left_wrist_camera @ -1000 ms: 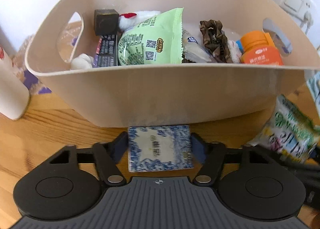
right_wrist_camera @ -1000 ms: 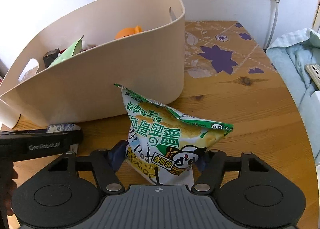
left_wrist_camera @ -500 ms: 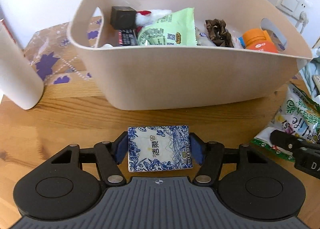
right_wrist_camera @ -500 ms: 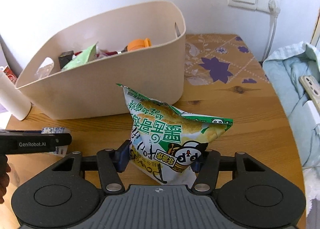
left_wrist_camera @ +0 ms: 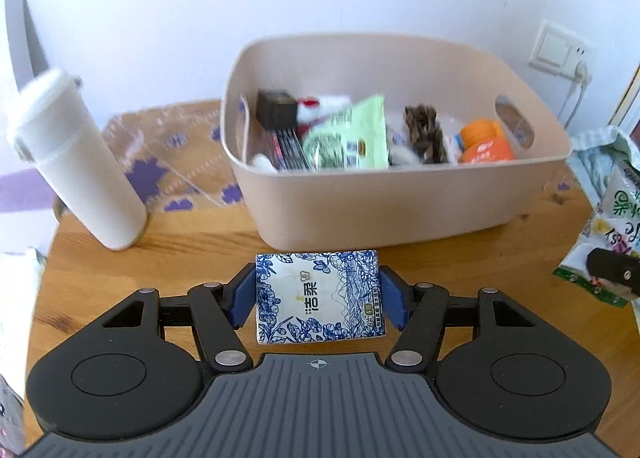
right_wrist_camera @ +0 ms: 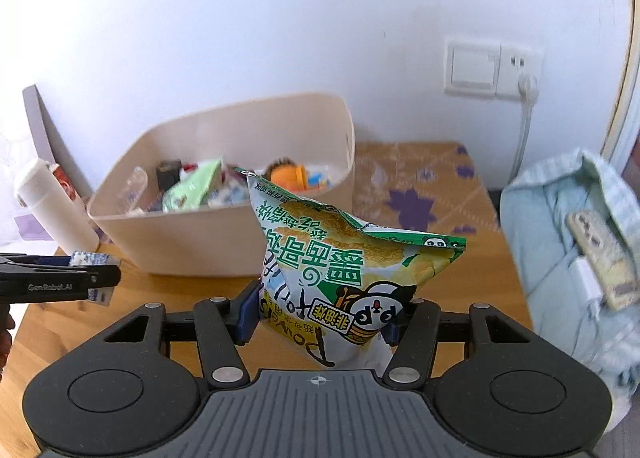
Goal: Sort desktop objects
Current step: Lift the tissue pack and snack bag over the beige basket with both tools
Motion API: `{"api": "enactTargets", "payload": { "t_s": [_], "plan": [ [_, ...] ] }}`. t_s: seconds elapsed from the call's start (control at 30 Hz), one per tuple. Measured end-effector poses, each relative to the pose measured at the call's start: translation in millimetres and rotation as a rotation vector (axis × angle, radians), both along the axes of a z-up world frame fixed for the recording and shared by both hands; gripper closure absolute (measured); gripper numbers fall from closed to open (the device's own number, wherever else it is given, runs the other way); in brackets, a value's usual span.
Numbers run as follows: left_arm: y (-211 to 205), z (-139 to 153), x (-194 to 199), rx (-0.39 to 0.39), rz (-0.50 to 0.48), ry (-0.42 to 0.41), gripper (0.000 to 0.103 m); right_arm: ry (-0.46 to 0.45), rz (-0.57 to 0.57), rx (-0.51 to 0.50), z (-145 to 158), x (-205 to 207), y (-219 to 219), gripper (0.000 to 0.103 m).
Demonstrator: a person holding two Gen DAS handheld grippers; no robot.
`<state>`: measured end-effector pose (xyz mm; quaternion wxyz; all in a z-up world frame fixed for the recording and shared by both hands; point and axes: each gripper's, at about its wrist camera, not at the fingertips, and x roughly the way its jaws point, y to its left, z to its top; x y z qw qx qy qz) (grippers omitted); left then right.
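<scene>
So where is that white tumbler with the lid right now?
In the left wrist view the white tumbler stands on the wooden table at the far left, left of the beige bin and apart from it, beside the purple-flowered mat.

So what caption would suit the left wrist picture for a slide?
Left gripper holding a blue-and-white tissue pack before a beige bin of sorted clutter.

One bin (left_wrist_camera: pixel 400 209), one tumbler (left_wrist_camera: pixel 76 161), two claws (left_wrist_camera: pixel 318 298).

Black tool (left_wrist_camera: pixel 318 294) with blue pads (left_wrist_camera: pixel 244 300), silver screws.
</scene>
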<state>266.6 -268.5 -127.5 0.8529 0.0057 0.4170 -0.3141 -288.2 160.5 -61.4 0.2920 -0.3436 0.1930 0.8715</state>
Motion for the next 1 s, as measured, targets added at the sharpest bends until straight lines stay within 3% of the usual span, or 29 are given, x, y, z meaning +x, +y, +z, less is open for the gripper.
{"api": "enactTargets", "payload": {
  "t_s": [0.23,0.57,0.83,1.0],
  "plan": [
    [21.6,31.6,5.5,-0.027,0.035,-0.090,0.039,0.053,0.034,0.068,37.5,-8.5,6.1,0.048],
    [27.0,70.9,40.8,-0.074,0.094,-0.184,0.039,0.109,0.060,0.150,77.4,-53.3,18.6,0.048],
    [7.1,79.4,67.7,-0.110,0.144,-0.186,0.039,0.049,0.104,0.194,74.1,-98.5,23.0,0.048],
    [-15.1,71.6,89.0,-0.116,0.132,-0.125,0.039,-0.007,0.119,0.172,59.5,-124.7,32.6,0.048]
  ]
}}
